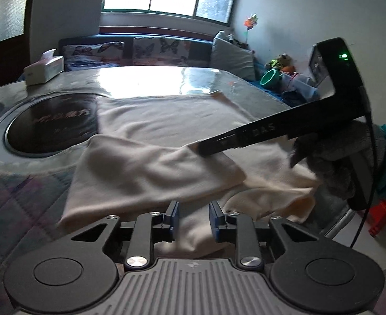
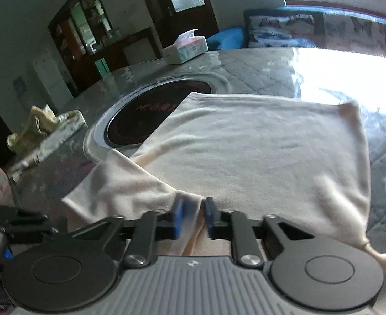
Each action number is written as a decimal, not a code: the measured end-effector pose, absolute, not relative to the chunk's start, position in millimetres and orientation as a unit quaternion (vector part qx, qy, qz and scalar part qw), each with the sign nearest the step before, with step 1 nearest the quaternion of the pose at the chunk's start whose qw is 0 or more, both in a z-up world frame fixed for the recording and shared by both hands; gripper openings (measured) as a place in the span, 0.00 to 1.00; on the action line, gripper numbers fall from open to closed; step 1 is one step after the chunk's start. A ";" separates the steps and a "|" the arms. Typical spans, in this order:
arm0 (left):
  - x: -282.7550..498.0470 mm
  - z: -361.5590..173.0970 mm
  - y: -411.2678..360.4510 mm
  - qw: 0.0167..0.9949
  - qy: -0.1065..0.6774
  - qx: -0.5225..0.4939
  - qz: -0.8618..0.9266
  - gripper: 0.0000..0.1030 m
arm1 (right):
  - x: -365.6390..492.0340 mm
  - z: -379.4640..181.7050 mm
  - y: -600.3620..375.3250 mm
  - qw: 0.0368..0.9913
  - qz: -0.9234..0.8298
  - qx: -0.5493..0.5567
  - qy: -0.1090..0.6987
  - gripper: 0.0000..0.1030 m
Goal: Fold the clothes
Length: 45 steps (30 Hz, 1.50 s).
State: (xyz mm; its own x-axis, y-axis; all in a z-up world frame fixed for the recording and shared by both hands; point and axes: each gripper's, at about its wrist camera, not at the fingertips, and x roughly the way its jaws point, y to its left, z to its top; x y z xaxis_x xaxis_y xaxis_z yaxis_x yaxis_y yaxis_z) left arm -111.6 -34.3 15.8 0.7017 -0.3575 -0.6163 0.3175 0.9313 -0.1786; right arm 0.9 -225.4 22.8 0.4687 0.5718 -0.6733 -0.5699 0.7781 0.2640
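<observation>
A cream garment (image 1: 166, 120) lies spread flat on the table, one sleeve (image 1: 145, 173) folded in over its body. At the bottom of the left wrist view my left gripper (image 1: 195, 219) is open just above the garment's near edge, and nothing is pinched between its blue pads. From the right, held by a gloved hand (image 1: 337, 157), my right gripper (image 1: 199, 150) reaches in, its tips shut on the sleeve's edge. The right wrist view shows the garment (image 2: 258, 147) with a fold of it caught between the right gripper's (image 2: 193, 216) pads.
A round black hotplate (image 1: 53, 123) (image 2: 151, 115) is set into the table (image 1: 248, 86), partly under the garment. A tissue box (image 1: 44, 69) (image 2: 186, 48) stands at the far edge. A patterned bundle (image 2: 46, 128) lies at the left edge. A sofa with cushions (image 1: 153, 50) is behind.
</observation>
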 end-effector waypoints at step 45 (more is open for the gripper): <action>-126.0 37.5 14.4 0.916 0.341 -0.025 -0.210 0.44 | -27.5 51.4 -271.4 0.901 0.224 -0.084 0.362 0.11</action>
State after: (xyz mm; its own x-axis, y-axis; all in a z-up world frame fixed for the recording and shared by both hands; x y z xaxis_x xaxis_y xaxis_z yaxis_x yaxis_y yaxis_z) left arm -126.0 14.4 37.5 0.6796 -0.4015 -0.6140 0.3676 0.9106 -0.1886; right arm -27.5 -271.4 51.4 0.6370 0.3425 -0.6906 -0.4646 0.8854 0.0106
